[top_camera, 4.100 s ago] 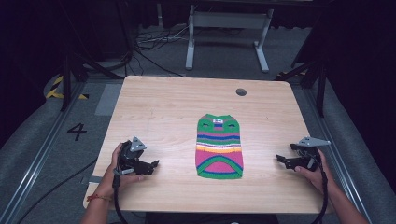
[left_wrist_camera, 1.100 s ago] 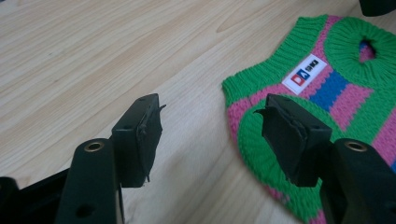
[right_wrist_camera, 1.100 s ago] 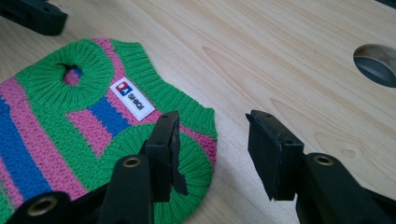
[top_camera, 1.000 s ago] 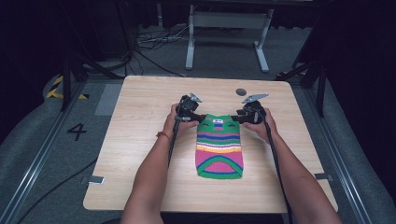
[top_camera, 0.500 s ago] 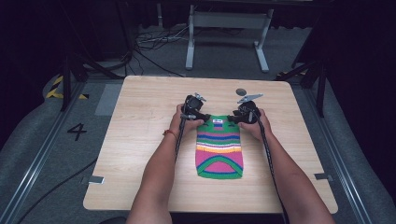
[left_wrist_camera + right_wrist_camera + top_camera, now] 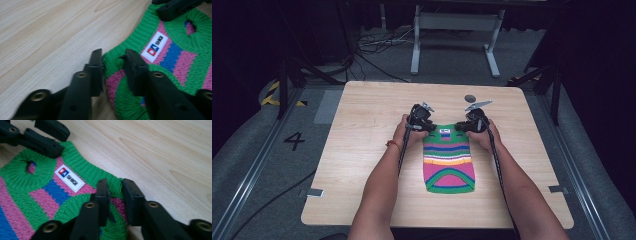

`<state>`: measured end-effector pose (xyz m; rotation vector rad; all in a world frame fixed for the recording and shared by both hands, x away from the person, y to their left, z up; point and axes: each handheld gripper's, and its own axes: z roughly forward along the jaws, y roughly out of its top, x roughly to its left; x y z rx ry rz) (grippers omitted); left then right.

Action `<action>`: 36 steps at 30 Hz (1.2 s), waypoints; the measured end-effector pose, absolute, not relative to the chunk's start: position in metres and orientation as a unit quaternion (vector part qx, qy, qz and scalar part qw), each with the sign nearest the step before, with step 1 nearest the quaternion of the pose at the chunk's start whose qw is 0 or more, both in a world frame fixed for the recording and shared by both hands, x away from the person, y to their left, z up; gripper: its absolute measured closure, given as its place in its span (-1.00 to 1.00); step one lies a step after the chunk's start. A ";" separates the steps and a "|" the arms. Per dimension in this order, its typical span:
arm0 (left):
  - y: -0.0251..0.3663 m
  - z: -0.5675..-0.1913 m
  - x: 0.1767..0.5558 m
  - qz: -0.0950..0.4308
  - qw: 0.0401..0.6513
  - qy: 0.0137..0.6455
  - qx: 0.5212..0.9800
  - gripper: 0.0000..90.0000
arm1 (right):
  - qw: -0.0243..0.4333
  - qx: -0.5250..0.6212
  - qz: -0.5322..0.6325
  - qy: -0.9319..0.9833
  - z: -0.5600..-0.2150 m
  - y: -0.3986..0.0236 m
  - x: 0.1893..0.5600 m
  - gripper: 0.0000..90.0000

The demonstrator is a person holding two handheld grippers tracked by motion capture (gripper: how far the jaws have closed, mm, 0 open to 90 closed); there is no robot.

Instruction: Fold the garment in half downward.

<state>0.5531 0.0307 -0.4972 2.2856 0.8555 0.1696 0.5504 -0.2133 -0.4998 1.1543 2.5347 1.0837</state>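
Both your hands have come up from the near edge of the table (image 6: 362, 150) to the far end of the little striped sweater (image 6: 449, 165). Your left gripper (image 6: 113, 61) and right gripper (image 6: 115, 187) have just been closing, and each now pinches a top corner of the sweater, which lies flat in the middle.

A light wooden table (image 6: 362, 150) with a round dark grommet (image 6: 470, 98) stands on grey floor (image 6: 257, 145), black cables (image 6: 377, 42) and a grey metal stand (image 6: 457, 22) behind.
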 end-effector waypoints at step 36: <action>0.032 -0.429 0.492 0.175 0.351 0.195 0.899 0.88 | 0.131 0.284 0.433 0.846 -0.436 -0.232 0.492 0.82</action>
